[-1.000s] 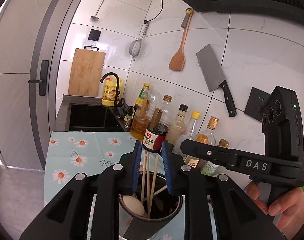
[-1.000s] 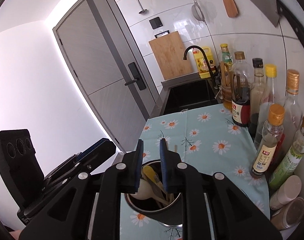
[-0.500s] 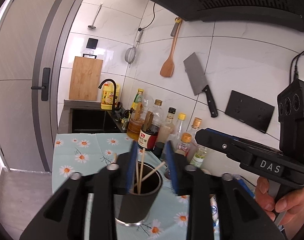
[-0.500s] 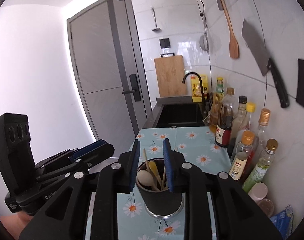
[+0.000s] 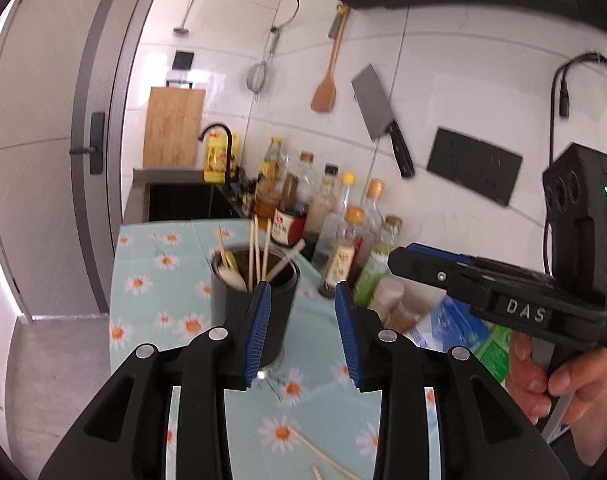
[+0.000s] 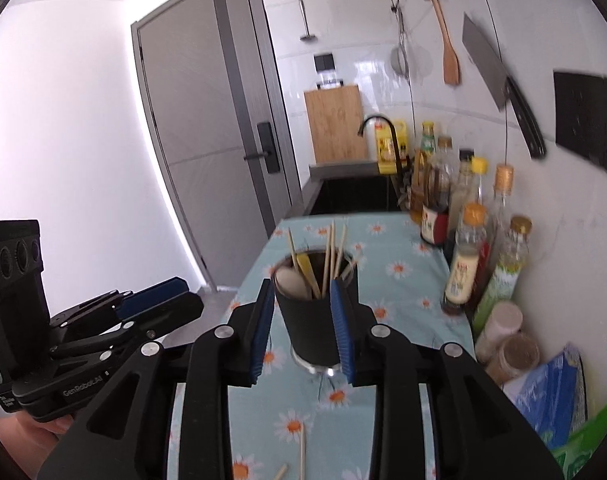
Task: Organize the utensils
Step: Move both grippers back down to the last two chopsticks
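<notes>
Right wrist view: loose chopsticks [image 6: 302, 450] are seen lying lengthwise on the bench [image 6: 403, 280], below the right gripper [image 6: 303, 330], whose empty jaws are opening.

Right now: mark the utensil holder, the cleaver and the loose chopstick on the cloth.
utensil holder [image 6: 317, 322]: right wrist view, on its black side wall.
cleaver [image 5: 373, 102]: left wrist view, on the flat of the blade.
loose chopstick [image 6: 302, 454]: right wrist view, mid-shaft, lying on the flowered cloth.
</notes>
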`<action>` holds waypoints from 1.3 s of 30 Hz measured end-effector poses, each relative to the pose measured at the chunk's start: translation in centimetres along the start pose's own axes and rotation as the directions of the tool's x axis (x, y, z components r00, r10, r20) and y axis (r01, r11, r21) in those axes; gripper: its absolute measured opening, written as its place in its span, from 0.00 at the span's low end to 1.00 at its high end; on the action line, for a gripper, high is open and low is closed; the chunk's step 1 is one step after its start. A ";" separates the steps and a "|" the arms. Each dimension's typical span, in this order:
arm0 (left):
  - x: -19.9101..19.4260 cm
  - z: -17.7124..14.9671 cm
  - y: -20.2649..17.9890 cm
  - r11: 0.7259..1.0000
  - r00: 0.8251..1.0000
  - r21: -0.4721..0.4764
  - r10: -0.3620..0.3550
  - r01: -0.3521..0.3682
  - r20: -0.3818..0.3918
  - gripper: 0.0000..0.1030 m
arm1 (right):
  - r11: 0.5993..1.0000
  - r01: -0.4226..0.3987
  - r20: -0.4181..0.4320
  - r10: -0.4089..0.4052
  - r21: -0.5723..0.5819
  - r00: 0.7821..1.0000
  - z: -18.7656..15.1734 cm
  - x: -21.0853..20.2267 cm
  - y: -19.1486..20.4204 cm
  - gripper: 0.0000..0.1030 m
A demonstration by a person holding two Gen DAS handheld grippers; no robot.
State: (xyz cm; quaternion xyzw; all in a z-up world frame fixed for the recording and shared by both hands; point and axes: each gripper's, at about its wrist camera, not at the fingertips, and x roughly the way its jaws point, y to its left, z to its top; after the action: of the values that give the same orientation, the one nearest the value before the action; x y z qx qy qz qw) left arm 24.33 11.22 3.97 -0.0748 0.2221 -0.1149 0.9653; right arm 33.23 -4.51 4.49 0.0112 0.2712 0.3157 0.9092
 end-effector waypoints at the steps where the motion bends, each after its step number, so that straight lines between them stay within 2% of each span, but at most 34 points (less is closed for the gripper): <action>1: 0.0 -0.4 -0.2 1.000 1.000 -0.004 0.001 -0.001 -0.011 0.31 | 1.000 -0.010 -0.021 0.011 0.008 1.000 -0.3 0.0 -0.3 0.38; 5: -0.2 -2.4 -0.8 1.000 0.998 -0.025 -0.002 0.000 -0.070 0.31 | 0.999 -0.033 -0.135 0.038 0.040 0.990 -1.8 0.7 -1.3 0.40; 7: -0.1 -3.3 -1.0 1.000 0.995 -0.028 -0.002 0.000 -0.097 0.31 | 0.998 -0.037 -0.212 0.048 0.053 0.976 -2.7 1.6 -1.5 0.40; 11: 0.3 -5.8 -1.0 0.999 0.986 -0.044 -0.003 -0.005 -0.169 0.31 | 0.998 -0.003 -0.299 0.021 0.062 0.954 -4.2 3.1 -2.0 0.42; 14: 0.5 -7.8 -0.5 0.996 0.975 -0.081 0.005 -0.024 -0.222 0.31 | 0.996 0.004 -0.370 0.029 0.090 0.929 -5.4 4.4 -2.7 0.43; 19: 0.6 -11.8 -0.1 0.991 0.942 -0.128 -0.002 -0.044 -0.336 0.31 | 0.996 0.020 -0.498 0.028 0.092 0.867 -7.4 7.2 -2.6 0.43; 24: 0.9 -14.5 -0.5 0.988 0.908 -0.144 -0.002 -0.064 -0.419 0.31 | 0.995 -0.012 -0.623 0.069 0.095 0.779 -9.2 10.2 -1.7 0.43; 26: 0.7 -15.2 -0.6 0.986 0.903 -0.153 -0.008 -0.065 -0.430 0.31 | 0.994 -0.042 -0.658 0.095 0.097 0.747 -9.7 11.3 -1.2 0.43; 28: 0.6 -15.9 -0.6 0.984 0.896 -0.164 -0.011 -0.070 -0.444 0.31 | 0.996 -0.033 -0.685 0.079 0.080 0.724 -10.2 12.3 -0.8 0.43; 30: 0.6 -16.3 -0.6 0.982 0.890 -0.174 -0.017 -0.071 -0.456 0.31 | 0.995 -0.038 -0.719 0.092 0.090 0.689 -10.7 13.4 -0.6 0.43; 34: 0.9 -17.4 -0.4 0.978 0.876 -0.199 -0.036 -0.069 -0.481 0.31 | 0.997 -0.020 -0.770 0.070 0.074 0.634 -11.4 15.2 -0.2 0.43; 35: 1.0 -17.5 -0.3 0.977 0.873 -0.201 -0.040 -0.067 -0.486 0.31 | 0.997 -0.016 -0.781 0.068 0.074 0.621 -11.5 15.6 -0.2 0.41; 36: 1.2 -17.8 -0.2 0.977 0.868 -0.205 -0.047 -0.064 -0.495 0.31 | 0.998 -0.005 -0.798 0.058 0.069 0.600 -11.8 16.2 -0.1 0.36; 39: 1.5 -18.4 0.2 0.972 0.857 -0.230 -0.076 -0.051 -0.510 0.31 | 1.000 0.013 -0.827 0.008 0.018 0.562 -12.6 17.5 0.5 0.32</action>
State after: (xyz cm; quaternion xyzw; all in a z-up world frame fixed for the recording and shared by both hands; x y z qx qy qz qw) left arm 17.49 9.30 -13.06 -0.1564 0.4835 -0.1098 0.8543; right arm 38.09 4.14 -14.72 -0.1280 0.6686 0.2796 0.6770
